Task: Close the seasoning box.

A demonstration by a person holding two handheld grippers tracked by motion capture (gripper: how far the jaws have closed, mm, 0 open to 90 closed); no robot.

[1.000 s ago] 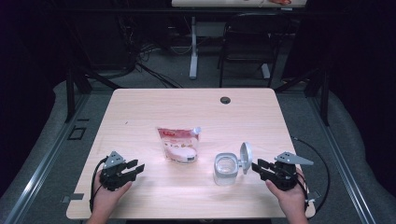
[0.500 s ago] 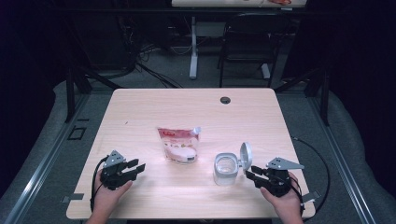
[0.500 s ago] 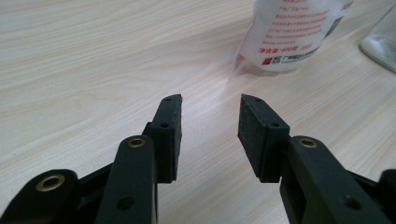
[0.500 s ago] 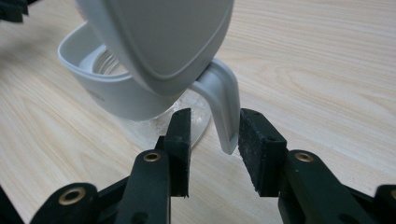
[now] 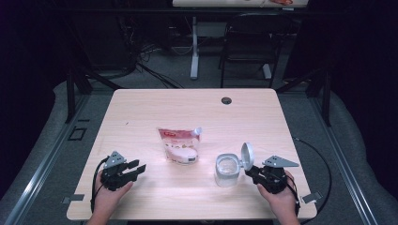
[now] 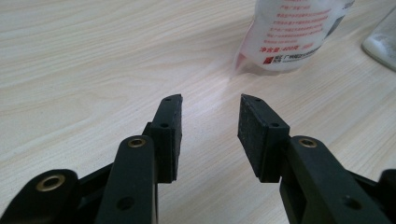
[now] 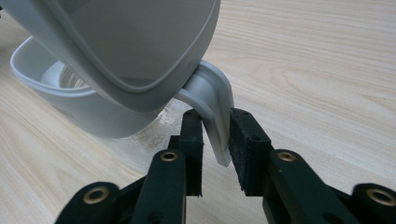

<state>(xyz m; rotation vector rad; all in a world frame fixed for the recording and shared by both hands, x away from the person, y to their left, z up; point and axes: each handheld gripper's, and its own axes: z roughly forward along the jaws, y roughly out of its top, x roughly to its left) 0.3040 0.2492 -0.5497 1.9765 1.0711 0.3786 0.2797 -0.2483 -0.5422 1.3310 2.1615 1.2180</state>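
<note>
Wooden desk (image 5: 155,108), light grain, with a dark round grommet (image 5: 226,100) near its far edge.

Clear jar (image 5: 227,169) with white flip lid (image 5: 247,155): stands near the desk's near right edge, lid hinged up and open on its right side. In the right gripper view the lid's white handle tab (image 7: 215,112) hangs down between the two black jaws.

Right hand-held gripper (image 5: 256,172): just right of the jar, jaws have just been closing around the tab; the right pad (image 7: 245,140) touches it, a slim gap shows at the left pad.

Left hand-held gripper (image 5: 137,168): near left part of the desk, jaws spread with nothing between them, pointing toward the pouch.

Red-and-white spouted pouch (image 5: 180,145): lies flat at mid-desk, just left of the jar and apart from both grippers.
</note>
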